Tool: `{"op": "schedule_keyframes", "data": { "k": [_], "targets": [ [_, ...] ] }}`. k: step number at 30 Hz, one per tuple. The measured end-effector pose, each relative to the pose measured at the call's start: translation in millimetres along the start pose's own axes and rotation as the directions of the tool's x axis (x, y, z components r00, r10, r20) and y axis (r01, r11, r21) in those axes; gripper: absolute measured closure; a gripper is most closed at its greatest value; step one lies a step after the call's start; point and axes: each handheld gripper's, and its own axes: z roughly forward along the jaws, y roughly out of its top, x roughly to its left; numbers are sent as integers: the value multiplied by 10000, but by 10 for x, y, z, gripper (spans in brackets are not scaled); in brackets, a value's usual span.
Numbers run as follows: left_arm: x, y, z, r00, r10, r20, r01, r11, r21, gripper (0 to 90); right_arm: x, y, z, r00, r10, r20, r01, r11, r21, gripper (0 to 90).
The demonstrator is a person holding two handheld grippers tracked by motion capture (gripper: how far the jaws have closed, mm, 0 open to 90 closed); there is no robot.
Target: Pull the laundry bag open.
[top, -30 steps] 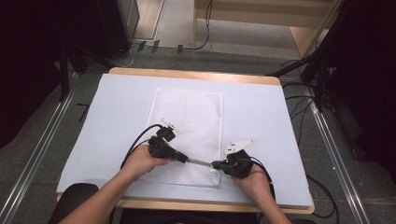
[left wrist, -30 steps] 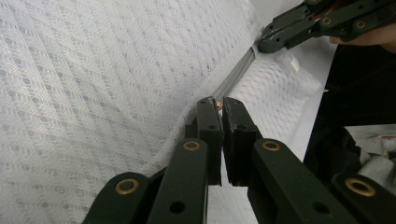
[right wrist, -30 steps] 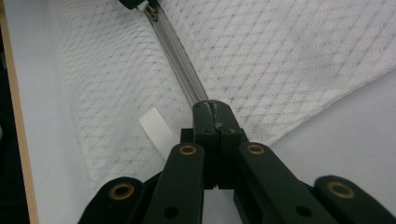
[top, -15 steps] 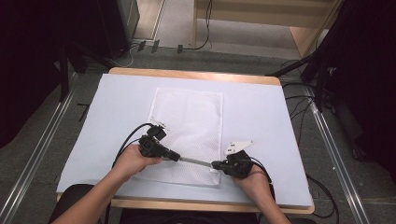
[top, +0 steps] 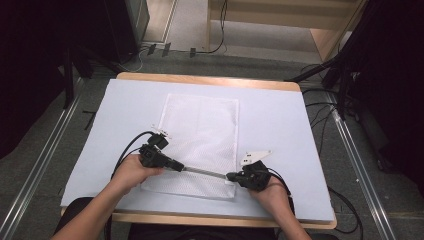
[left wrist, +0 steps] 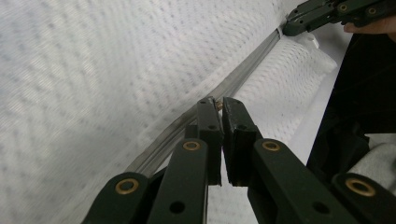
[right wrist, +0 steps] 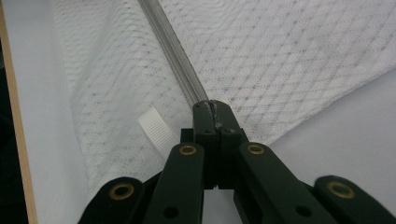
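Nearest the person, at the front edge of the worktop [top: 280,120] with its pale blue covering, the two hands are working the zipper of a white mesh laundry bag [top: 200,135] that is lying flat in the middle of the worktop, its zipped end toward the person. The right gripper [top: 231,176] is sitting with its jaws together, clamped on the near end of the grey zipper track [right wrist: 175,56] at the bag's corner, just beside a short white ribbed tab [right wrist: 156,130], and it is holding that end in place. The left gripper [top: 181,168] is also clamped, its jaws pinching a small brass-coloured zipper pull [left wrist: 218,105] on the track. Compared with a second ago, the left hand is sitting further left along the bag's near edge, so the stretch of grey track showing between the two grippers is growing longer, while the right hand is staying put. That suggests the slider is travelling and the bag's mouth is being opened; by this judgement roughly half the near edge is still to go. Farther off, the rest of the mesh is lying smooth and undisturbed toward the back of the worktop, and beyond it dark cables [top: 320,107] are trailing over the grey floor [top: 240,62].
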Motion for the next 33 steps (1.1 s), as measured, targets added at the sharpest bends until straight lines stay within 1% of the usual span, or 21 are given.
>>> {"op": "schedule_keyframes", "data": {
  "k": [6, 8, 12, 15, 16, 18, 19, 22, 23, 26, 28, 29, 31, 33],
  "targets": [
    [41, -36, -87, 9999, -99, 70, 100, 9998, -148, 879, -4, 1, 0, 10000, -8, -27, 8, 10000, 13, 900],
    [51, -45, -110, 9999, -101, 17, 101, 9998, -148, 879, -5, 1, -1, 10000, 2, -34, -2, 10000, 16, 900],
    [71, -59, -137, 9997, -177, 137, 180, 9997, -185, 879, -6, 0, -1, 10000, -1, -43, 1, 10000, 4, 900],
    [66, -64, -140, 9999, -123, 82, 124, 9999, -109, 880, -6, 0, -1, 10000, 24, -42, -24, 10000, 14, 900],
    [69, -69, -145, 9999, -112, -20, 112, 9999, -113, 879, -6, 0, -2, 10000, 31, -40, -30, 10000, 20, 900],
    [95, -80, -177, 9999, -160, -34, 160, 9998, -154, 880, -6, 0, -2, 10000, 38, -43, -38, 10000, 26, 900],
    [100, -87, -192, 9996, -270, -7, 270, 9993, -257, 880, -6, 0, -2, 10000, 63, -55, -62, 10000, 28, 900],
    [120, -106, -233, 9995, -321, 2, 320, 9990, -320, 879, -8, 1, -2, 10000, 54, -62, -54, 10000, 30, 900],
    [129, -114, -242, 9995, -296, -97, 293, 9991, -309, 879, -7, 2, -2, 10000, 44, -58, -44, 10000, 42, 900],
    [167, -142, -281, 9986, -437, -302, 428, 9986, -297, 879, -14, 6, -1, 10000, -16, -87, 16, 10000, 36, 900],
    [186, -160, -305, 9982, -449, -400, 437, 9986, -311, 879, -18, 6, 0, 9999, 0, -110, 1, 10000, 37, 900],
    [195, -168, -319, 9983, -504, -304, 494, 9982, -342, 879, -20, 8, 0, 9999, 4, -122, -4, 10000, 49, 900],
    [206, -184, -346, 9982, -509, -315, 497, 9980, -402, 879, -23, 10, -1, 9999, 9, -151, -8, 10000, 79, 900],
    [221, -208, -379, 9979, -599, -258, 587, 9972, -460, 879, -25, 12, -1, 9998, 37, -176, -35, 9999, 106, 900]
  ]
}}
